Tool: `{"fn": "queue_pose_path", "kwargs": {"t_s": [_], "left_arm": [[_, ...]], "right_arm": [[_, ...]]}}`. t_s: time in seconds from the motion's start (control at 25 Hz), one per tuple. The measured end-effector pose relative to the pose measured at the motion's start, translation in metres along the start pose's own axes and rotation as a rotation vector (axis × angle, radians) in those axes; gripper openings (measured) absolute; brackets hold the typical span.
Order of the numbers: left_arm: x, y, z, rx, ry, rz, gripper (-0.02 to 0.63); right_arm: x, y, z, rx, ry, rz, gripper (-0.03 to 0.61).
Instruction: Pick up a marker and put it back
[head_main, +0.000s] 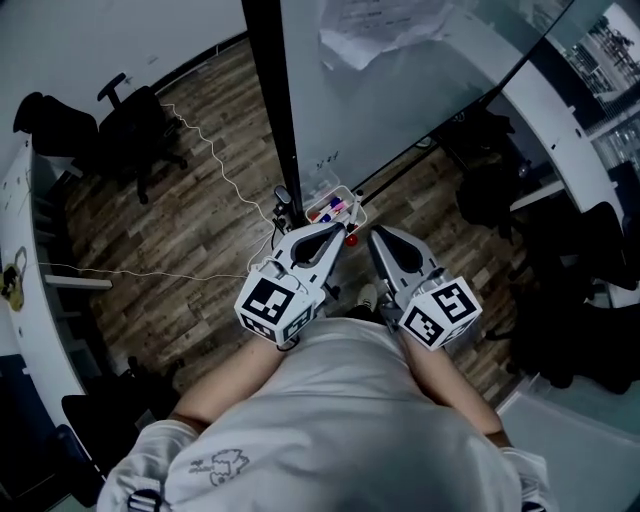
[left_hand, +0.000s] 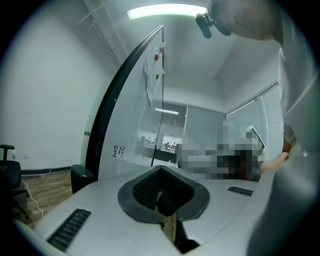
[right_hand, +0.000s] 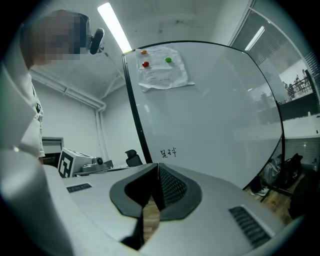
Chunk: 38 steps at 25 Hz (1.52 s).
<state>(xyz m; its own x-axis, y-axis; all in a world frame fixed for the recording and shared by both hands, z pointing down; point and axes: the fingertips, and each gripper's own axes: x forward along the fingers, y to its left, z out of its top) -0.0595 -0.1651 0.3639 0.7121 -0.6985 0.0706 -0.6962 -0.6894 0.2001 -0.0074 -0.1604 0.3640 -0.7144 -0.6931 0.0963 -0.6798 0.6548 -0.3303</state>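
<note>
Several markers (head_main: 328, 210) lie in a small white tray (head_main: 350, 196) at the foot of the whiteboard (head_main: 400, 80). A red-tipped object (head_main: 351, 240) shows just below the tray. My left gripper (head_main: 336, 232) points at the tray from just short of it, jaws shut and empty. My right gripper (head_main: 377, 236) is beside it, also shut on nothing. In the left gripper view, the left gripper (left_hand: 161, 192) faces the whiteboard's black edge (left_hand: 107, 110). In the right gripper view, the right gripper (right_hand: 156, 186) faces the whiteboard (right_hand: 215, 110) with small handwriting (right_hand: 169, 152).
A paper sheet (right_hand: 162, 67) hangs on the board under coloured magnets. Black office chairs (head_main: 135, 125) stand at the left on the wooden floor, and a thin white cable (head_main: 215, 170) runs across it. Dark bags and chairs (head_main: 560, 260) crowd the right. A white desk (head_main: 35, 290) lines the left wall.
</note>
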Motion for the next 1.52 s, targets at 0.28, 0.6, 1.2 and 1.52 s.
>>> {"fn": "queue_pose_path", "kwargs": {"t_s": [0.28,0.6,1.2,1.52], "left_arm": [[0.022,0.009,-0.001,-0.004,0.015,0.037,0.005],[0.054,0.021,-0.021,-0.066,0.066,0.087,0.005],[0.080,0.042,-0.062,-0.127,0.164,0.238,0.005],[0.079,0.041,-0.084,-0.157,0.188,0.293,0.005]], "right_arm": [[0.021,-0.028,0.010,0.009,0.009,0.047,0.012],[0.041,-0.067,0.001,0.040,0.083,0.094,0.012],[0.065,-0.111,-0.042,0.110,0.216,0.204,0.014],[0.071,-0.119,-0.063,0.129,0.273,0.238,0.035]]}}
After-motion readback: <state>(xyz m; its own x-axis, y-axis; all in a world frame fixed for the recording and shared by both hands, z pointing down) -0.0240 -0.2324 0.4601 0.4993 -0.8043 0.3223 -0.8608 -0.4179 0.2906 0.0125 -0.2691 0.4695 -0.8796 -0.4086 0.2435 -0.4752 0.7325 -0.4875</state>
